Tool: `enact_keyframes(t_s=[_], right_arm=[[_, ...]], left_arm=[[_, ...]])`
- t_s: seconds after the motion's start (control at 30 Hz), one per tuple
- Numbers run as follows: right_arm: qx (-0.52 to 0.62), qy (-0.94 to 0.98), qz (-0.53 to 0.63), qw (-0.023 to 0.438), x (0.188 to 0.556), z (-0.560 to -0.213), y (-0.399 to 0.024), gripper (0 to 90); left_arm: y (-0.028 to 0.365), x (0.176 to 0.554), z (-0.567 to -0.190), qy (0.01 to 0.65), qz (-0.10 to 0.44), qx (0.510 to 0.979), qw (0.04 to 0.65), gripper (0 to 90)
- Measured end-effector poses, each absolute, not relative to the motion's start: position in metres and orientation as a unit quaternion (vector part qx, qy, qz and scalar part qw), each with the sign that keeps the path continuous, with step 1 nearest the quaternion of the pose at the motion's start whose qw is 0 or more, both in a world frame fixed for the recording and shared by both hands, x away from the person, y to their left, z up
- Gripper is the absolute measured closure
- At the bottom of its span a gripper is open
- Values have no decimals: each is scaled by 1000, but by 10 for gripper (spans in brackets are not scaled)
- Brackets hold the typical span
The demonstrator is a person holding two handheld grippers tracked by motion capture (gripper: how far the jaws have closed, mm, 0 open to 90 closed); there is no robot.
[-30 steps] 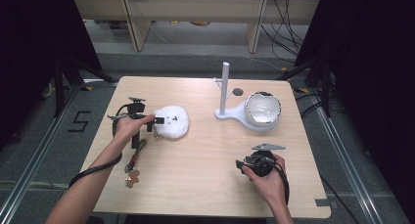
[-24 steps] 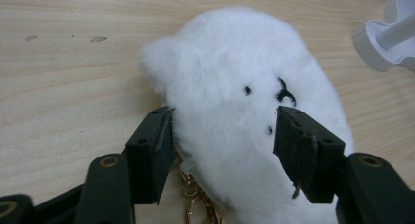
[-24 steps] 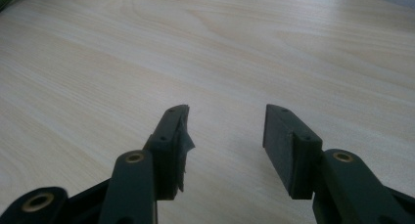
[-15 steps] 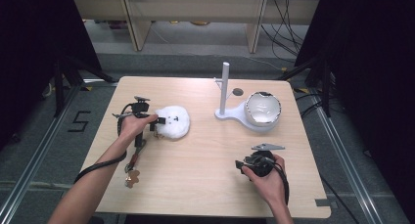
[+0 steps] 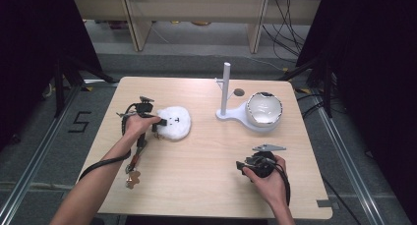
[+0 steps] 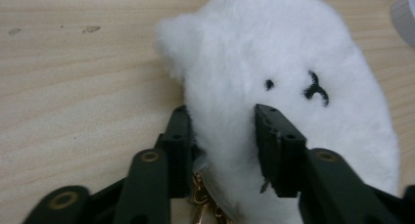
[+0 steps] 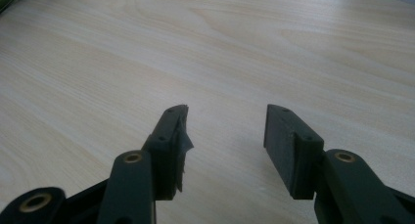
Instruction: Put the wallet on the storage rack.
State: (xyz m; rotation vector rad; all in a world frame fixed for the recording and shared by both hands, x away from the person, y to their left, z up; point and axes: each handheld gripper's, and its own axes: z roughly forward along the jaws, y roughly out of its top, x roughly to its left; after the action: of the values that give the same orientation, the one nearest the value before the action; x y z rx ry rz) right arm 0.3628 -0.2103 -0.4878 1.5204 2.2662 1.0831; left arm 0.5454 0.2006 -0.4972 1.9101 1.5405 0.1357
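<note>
The wooden table [image 5: 206, 156] spans the middle of the high view. At its upper right stands a white stand [image 5: 227, 95] with an upright post and a shiny bowl [image 5: 264, 108]. Left of centre lies the white plush bear keychain [image 5: 174, 123]; the left gripper [image 5: 156, 124] has just been closing, and its jaws now pinch the plush's lower edge. At lower right the right gripper [image 5: 242, 165] rests with jaws apart over bare wood.

White furry bear-face plush [image 6: 293, 87], lying flat

A lab: dark curtains [image 5: 29, 48], floor rails [image 5: 34, 161], trailing cables [image 5: 290, 18].
</note>
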Motion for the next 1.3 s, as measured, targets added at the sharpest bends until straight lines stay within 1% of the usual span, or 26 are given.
enact_keyframes(t_s=[0.1, 0.13, 0.17, 0.23, 0.27, 0.47, 0.53, 0.57, 0.63, 0.67, 0.7, 0.73, 0.77, 0.8, 0.83, 0.87, 0.9, 0.93, 1.0, 1.03, 1.07, 1.1, 1.13, 1.17, 1.23, 1.3], right_arm=[[526, 765, 359, 94, 362, -486, -211, 517], [526, 765, 359, 94, 362, -486, -211, 517], [529, 763, 360, 93, 361, -486, -210, 517], [529, 762, 360, 92, 361, -486, -210, 518], [515, 768, 366, 104, 363, -485, -212, 517], [521, 766, 362, 100, 362, -480, -210, 517], [510, 770, 368, 107, 363, -476, -211, 517], [510, 770, 368, 107, 363, -476, -211, 517], [505, 773, 367, 111, 363, -472, -211, 516], [504, 775, 364, 114, 363, -465, -209, 514], [504, 775, 364, 114, 363, -465, -209, 514], [510, 771, 365, 106, 362, -458, -206, 510], [510, 770, 370, 105, 362, -456, -204, 507], [497, 776, 372, 109, 364, -453, -204, 505], [497, 776, 372, 109, 364, -453, -204, 505], [471, 789, 373, 129, 368, -447, -203, 496], [471, 789, 373, 129, 368, -447, -203, 496], [464, 792, 376, 126, 369, -439, -197, 478], [458, 796, 375, 124, 370, -437, -195, 473], [443, 807, 369, 126, 374, -432, -189, 457], [443, 807, 369, 126, 374, -432, -189, 457], [434, 811, 373, 123, 376, -429, -184, 446], [429, 813, 375, 119, 378, -427, -180, 442], [415, 818, 377, 124, 380, -426, -178, 435], [405, 823, 383, 112, 384, -424, -172, 427], [401, 825, 384, 109, 386, -423, -170, 424]], left_arm=[[201, 545, -496, 585, 56, 735, 339, 750], [201, 545, -495, 582, 56, 737, 340, 750], [200, 544, -493, 570, 59, 745, 342, 779], [200, 543, -492, 567, 58, 747, 343, 785], [199, 541, -488, 558, 58, 754, 342, 798], [194, 529, -473, 514, 75, 775, 359, 810], [192, 519, -459, 478, 89, 793, 367, 810], [192, 519, -459, 478, 89, 793, 367, 810], [189, 511, -449, 447, 105, 808, 369, 810], [187, 502, -442, 420, 116, 821, 368, 810], [187, 502, -442, 420, 116, 821, 368, 810], [181, 492, -433, 387, 121, 838, 364, 810], [181, 492, -433, 387, 121, 838, 364, 809], [175, 482, -427, 356, 124, 853, 361, 809], [175, 482, -427, 356, 124, 853, 361, 809], [168, 473, -421, 329, 124, 865, 358, 808], [168, 473, -421, 329, 124, 865, 358, 808], [158, 462, -414, 294, 126, 880, 351, 807], [155, 459, -412, 283, 125, 883, 354, 807], [145, 450, -405, 250, 128, 895, 346, 807], [145, 450, -405, 250, 128, 895, 346, 806], [136, 443, -401, 226, 126, 903, 344, 806], [136, 443, -401, 226, 126, 903, 344, 806], [132, 441, -400, 213, 123, 907, 342, 805], [120, 432, -396, 182, 112, 917, 337, 805], [116, 429, -395, 173, 111, 919, 335, 805]])
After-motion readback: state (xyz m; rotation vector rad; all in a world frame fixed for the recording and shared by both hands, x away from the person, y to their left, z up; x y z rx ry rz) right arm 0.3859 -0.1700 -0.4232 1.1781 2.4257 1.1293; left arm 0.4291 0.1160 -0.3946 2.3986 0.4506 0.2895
